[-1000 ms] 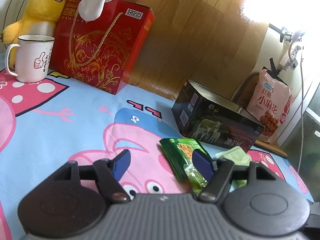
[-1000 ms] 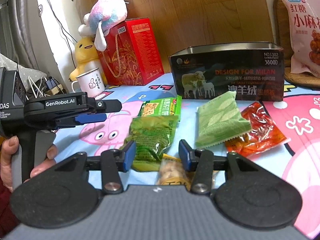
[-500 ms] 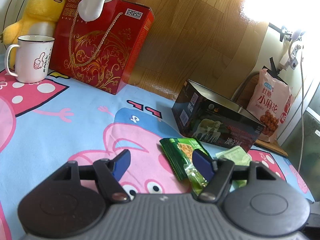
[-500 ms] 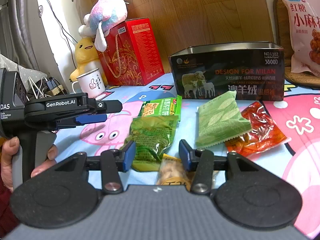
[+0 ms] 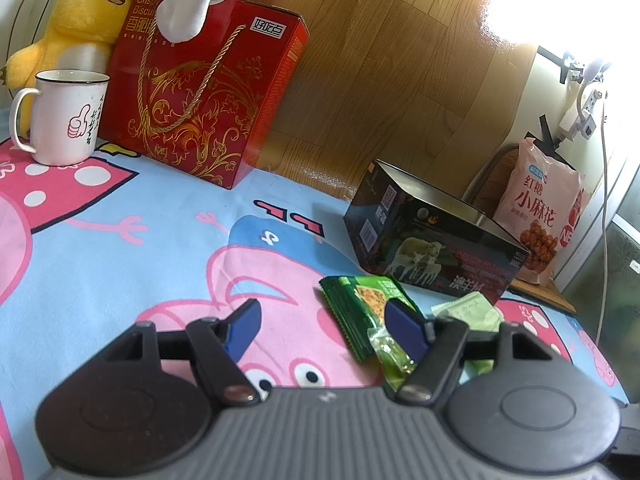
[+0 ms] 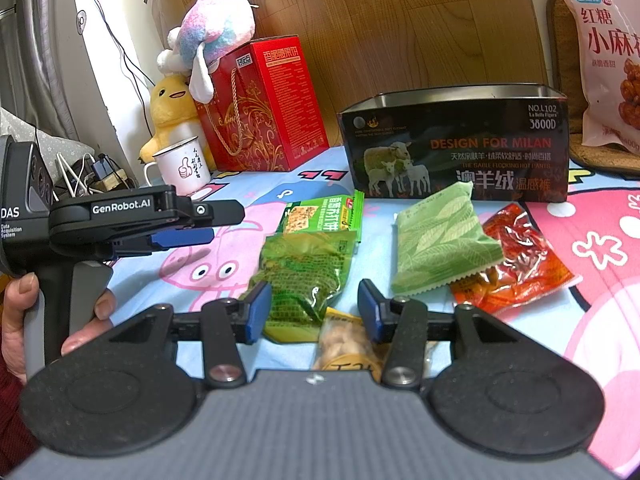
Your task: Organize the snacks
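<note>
Several snack packets lie on the cartoon-print cloth in front of an open dark tin box (image 6: 452, 148) (image 5: 432, 248). A green cracker packet (image 6: 324, 214) (image 5: 360, 300) lies beside a clear green-print packet (image 6: 308, 272), a pale green packet (image 6: 440, 240) (image 5: 468, 308), a red-orange packet (image 6: 516, 264) and a yellow nut packet (image 6: 344, 344). My right gripper (image 6: 314, 310) hovers open just short of the green-print and nut packets, holding nothing. My left gripper (image 5: 320, 328) (image 6: 188, 236) is open and empty, left of the packets, held by a hand (image 6: 24, 320).
A red gift box (image 5: 200, 92) (image 6: 260, 108), a white mug (image 5: 64, 116) (image 6: 182, 164), a yellow plush duck (image 5: 76, 24) and a pastel plush toy (image 6: 212, 36) stand at the back left. A large pink snack bag (image 5: 540, 208) (image 6: 604, 48) leans behind the tin at the right.
</note>
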Demonstrator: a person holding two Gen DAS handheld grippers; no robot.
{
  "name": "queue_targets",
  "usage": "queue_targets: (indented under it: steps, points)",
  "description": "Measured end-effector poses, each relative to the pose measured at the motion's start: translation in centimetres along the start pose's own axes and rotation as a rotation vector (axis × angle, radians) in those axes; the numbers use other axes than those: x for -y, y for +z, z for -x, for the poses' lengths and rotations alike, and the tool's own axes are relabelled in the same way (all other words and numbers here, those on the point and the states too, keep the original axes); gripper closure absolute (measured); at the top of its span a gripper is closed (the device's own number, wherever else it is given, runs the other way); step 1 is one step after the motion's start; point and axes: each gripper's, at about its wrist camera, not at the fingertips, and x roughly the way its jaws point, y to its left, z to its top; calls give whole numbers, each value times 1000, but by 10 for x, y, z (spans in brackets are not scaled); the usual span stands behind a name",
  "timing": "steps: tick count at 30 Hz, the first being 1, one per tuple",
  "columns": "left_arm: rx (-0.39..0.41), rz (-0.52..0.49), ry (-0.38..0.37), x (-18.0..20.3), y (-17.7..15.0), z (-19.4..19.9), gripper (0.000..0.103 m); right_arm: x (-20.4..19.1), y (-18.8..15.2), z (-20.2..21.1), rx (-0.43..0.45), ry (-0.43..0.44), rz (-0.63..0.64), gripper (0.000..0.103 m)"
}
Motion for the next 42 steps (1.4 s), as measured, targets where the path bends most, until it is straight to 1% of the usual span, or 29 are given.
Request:
queue_targets:
  steps: [23,26,35,39,41,42]
  points:
    - [-4,2,1,0,0,0,32,0,0,-1,0,3,0,52]
    - [-3,2,2,1,0,0,29,0,0,-1,0,3,0,52]
    - [-5,1,-1,1,-2,0,29,0,0,-1,0,4,-1,52]
    - [-17,25,-27,-4,0,-1,30,0,0,-1,0,2,2,52]
    - [-29,47,-67,-7,2,0,31,-1,0,-1,-3,0,8,51]
    - [-34,54,-91,-8,2,1,32,-2,0,-2,-6,1,15,48]
